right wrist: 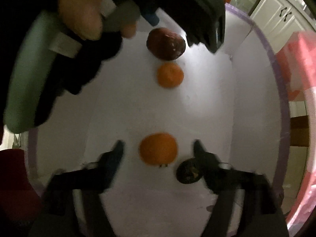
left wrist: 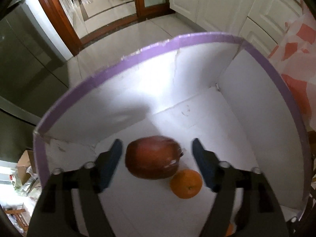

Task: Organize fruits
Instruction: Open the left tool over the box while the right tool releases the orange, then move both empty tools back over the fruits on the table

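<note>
Left tongs [left wrist: 156,154] agape astride apple [left wrist: 153,157], untouched; right tongs [right wrist: 158,152] agape astride orange [right wrist: 158,149]; box [left wrist: 197,37] walls well clear.

Left wrist view bright with doorway daylight, right wrist view dim and shadowed, both motion-blurred, fisheye-bent edges
</note>
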`<state>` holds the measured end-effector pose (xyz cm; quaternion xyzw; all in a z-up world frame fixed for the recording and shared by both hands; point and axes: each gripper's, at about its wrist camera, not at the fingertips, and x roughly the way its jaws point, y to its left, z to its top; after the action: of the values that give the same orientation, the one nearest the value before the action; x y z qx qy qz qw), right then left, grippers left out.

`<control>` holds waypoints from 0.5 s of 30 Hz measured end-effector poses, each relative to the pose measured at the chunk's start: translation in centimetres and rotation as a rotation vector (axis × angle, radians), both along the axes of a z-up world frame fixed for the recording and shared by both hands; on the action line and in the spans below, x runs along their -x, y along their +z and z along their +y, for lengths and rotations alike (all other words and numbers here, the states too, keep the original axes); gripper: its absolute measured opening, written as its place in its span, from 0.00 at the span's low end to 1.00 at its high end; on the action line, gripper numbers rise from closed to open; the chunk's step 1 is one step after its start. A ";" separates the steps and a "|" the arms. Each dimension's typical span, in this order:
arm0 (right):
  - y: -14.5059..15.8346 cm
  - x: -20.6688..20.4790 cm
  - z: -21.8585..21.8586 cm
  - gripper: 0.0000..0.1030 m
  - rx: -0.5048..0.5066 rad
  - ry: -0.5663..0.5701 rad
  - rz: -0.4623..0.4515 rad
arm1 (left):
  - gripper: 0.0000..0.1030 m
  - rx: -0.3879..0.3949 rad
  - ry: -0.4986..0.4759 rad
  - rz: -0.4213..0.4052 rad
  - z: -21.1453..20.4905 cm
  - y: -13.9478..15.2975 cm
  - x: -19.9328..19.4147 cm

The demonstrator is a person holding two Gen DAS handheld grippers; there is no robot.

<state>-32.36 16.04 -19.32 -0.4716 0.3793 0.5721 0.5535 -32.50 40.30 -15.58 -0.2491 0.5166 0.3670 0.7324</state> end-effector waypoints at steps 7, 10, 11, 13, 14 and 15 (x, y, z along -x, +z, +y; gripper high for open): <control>7.2 0.6 -2.6 0.73 -0.241 0.022 0.047 | 0.80 -0.141 0.036 -0.084 -0.3 5.5 0.2; 12.4 -0.6 -4.4 0.74 -0.402 -0.002 0.100 | 0.87 -0.309 0.053 -0.208 -1.9 11.0 0.2; 14.8 -1.5 -5.8 0.75 -0.482 -0.034 0.099 | 0.95 -0.391 0.048 -0.263 -3.0 13.5 0.1; 17.6 -3.7 -8.4 0.78 -0.573 -0.086 0.084 | 0.98 -0.520 0.015 -0.369 -5.7 17.7 -0.6; 19.3 -4.9 -10.1 0.79 -0.632 -0.131 0.072 | 0.98 -0.561 -0.022 -0.425 -7.3 19.5 -1.3; 20.7 -6.1 -11.8 0.82 -0.681 -0.176 0.059 | 0.98 -0.584 -0.066 -0.474 -8.8 21.0 -1.8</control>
<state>-26.27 4.25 1.36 -0.2089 0.2220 0.6291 0.7151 -30.71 31.48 5.46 -0.0911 0.2140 0.4073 0.8832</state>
